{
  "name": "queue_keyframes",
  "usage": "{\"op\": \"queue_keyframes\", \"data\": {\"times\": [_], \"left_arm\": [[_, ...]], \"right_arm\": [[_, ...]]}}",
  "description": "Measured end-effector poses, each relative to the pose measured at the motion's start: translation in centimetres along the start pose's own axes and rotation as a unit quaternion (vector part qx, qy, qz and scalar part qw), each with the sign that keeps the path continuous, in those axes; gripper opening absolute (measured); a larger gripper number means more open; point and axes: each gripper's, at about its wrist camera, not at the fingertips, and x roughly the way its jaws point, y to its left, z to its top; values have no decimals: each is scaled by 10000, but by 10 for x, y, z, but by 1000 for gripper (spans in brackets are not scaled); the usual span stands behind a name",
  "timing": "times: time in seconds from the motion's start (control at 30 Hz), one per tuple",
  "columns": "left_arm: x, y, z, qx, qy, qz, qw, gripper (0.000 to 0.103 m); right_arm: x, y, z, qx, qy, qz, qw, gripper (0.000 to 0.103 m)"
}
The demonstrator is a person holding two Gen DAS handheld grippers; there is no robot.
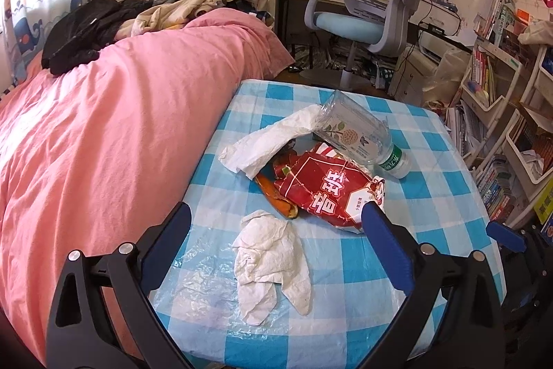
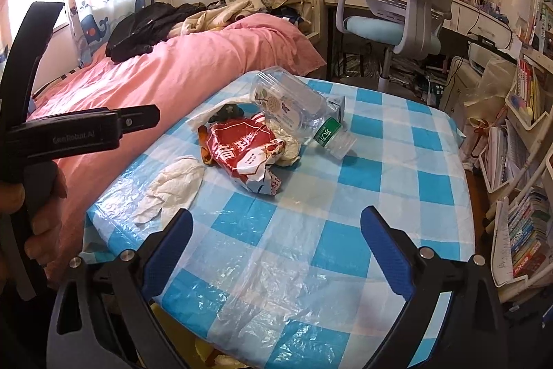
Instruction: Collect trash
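Left tongs (image 1: 276, 213): spread wide, nothing gripped; a crumpled tissue (image 1: 273, 265) lies on the worktop (image 1: 432, 196) between the blue pads, touching neither. The right pad's tip overlaps the near end of the red wrapper (image 1: 321, 189) in this view; contact cannot be told.

Right tongs (image 2: 276, 220): spread wide, empty, over bare checked cloth near the worktop's near edge.

Trash, grouped toward the worktop's left and far side, by the pink bed (image 1: 121, 109):
- tissue, nearest the front-left corner;
- red wrapper, mid-worktop, crumpled;
- orange peel (image 1: 276, 196), tucked under the wrapper's left side;
- larger white paper (image 1: 269, 140), behind the wrapper;
- clear bottle (image 1: 359, 137) with green label, lying on its side toward the far edge.

Left view only: the peel plainly, the full spread of the white paper, and a blue pad tip of the right tongs at the right edge.

Right view only: a hand (image 2: 41, 196) on the black grip of the left tongs, a small carton (image 2: 337, 108) behind the bottle, and a dark scrap (image 2: 228, 111) behind the wrapper.
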Motion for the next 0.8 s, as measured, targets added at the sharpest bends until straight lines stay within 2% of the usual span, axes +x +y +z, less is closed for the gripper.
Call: {"op": "queue_keyframes", "data": {"times": [0.8], "left_arm": [[2,4,-2,9,135,-27,9999,95]], "right_arm": [[1,0,-1,-7,28,-63,10000,94]]}}
